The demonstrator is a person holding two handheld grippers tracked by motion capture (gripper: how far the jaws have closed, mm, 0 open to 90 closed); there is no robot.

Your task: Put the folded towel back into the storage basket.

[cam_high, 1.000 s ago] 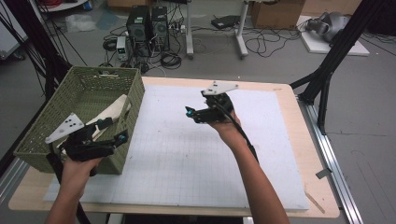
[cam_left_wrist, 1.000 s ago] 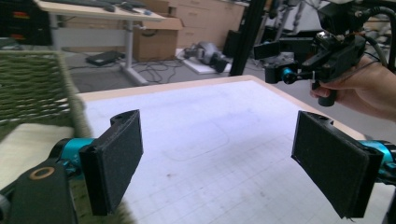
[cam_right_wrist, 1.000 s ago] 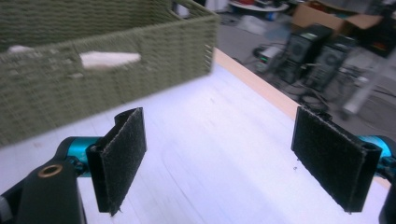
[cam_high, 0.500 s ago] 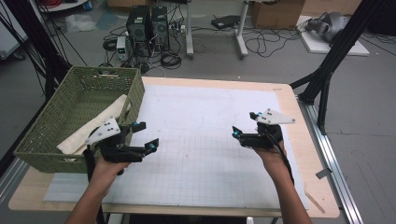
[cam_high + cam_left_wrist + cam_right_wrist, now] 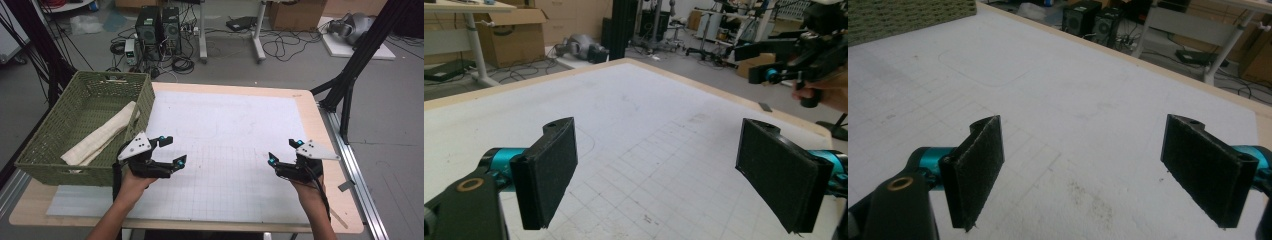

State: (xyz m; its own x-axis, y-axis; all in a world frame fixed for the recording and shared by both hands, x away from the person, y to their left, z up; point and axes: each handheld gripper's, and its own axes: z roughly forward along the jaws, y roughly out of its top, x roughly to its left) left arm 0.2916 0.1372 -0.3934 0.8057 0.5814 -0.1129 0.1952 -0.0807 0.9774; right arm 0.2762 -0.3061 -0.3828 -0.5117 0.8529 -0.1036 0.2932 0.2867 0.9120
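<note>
A green woven basket [image 5: 145, 102] stands on the table's left side, and a rolled cream cloth [image 5: 102, 136] lies in it, one end leaning against its right wall. My left gripper [image 5: 174, 150] hovers over the white grid mat [image 5: 225, 125] just right of the basket, open and empty. In the left gripper view its jaws [image 5: 659, 175] stand wide apart over bare mat. My right gripper [image 5: 282, 151] is open and empty near the mat's front right, its jaws [image 5: 1088, 170] wide apart. The right gripper [image 5: 794, 50] also appears far off in the left gripper view.
The wooden table [image 5: 320, 125] borders the mat. Black frame legs [image 5: 350, 75] rise at the right. Computers and cables [image 5: 160, 30] lie on the floor beyond the far edge. The basket corner [image 5: 908, 15] shows at the upper left of the right gripper view.
My left gripper has come away from the basket and moved right over the mat, leaving the cloth inside. My right gripper has swung from the mat's middle to the front right.
</note>
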